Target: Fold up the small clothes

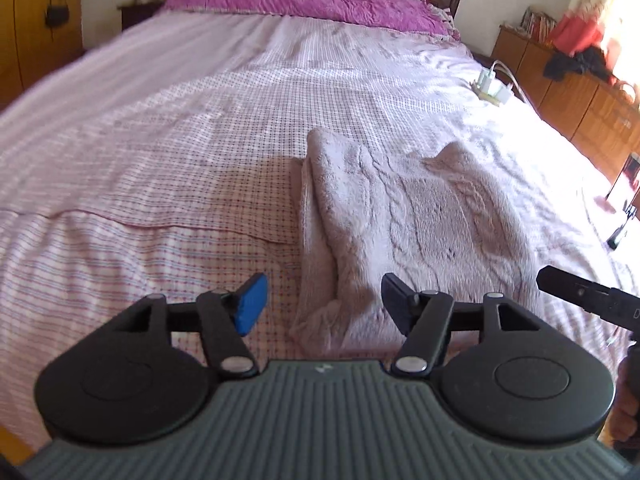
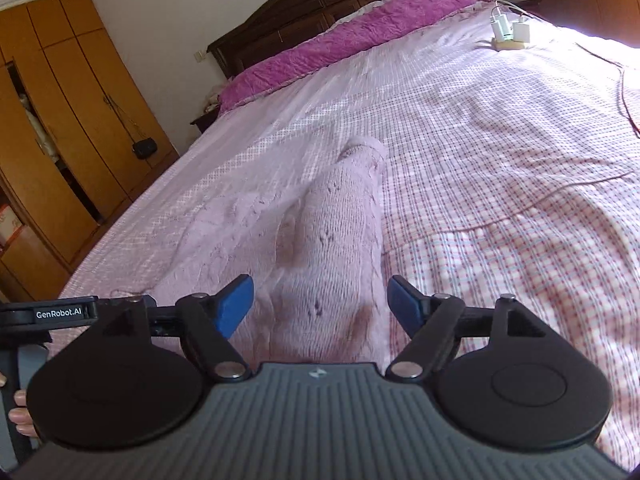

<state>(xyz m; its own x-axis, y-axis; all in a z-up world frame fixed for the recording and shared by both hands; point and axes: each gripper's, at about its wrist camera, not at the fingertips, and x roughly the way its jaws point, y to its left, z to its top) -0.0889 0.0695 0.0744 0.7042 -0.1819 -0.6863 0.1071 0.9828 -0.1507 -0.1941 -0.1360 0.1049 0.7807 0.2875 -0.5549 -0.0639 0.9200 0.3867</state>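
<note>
Judging by the lie of it, fold is partly done: pink cable-knit sweater sits lower centre-right of the left wrist view, on the bed, body already doubled into a rough rectangle with a stacked edge along its left side. In the right wrist view a sleeve lies lengthwise on top, centre frame, bulky and not tucked flat. Likely left: at least one more fold plus squaring up.

Left claw is spread wide, holds nothing, and hovers over the near left corner of the sweater. Right claw is likewise released and empty, just above the near end of the sleeve.

Surroundings: power strip with chargers at upper right on the bed, well apart. Magenta quilt at the headboard, top of frame. Wardrobe at left in the right view. Nothing blocks the sweater; checked sheet around it is bare.
</note>
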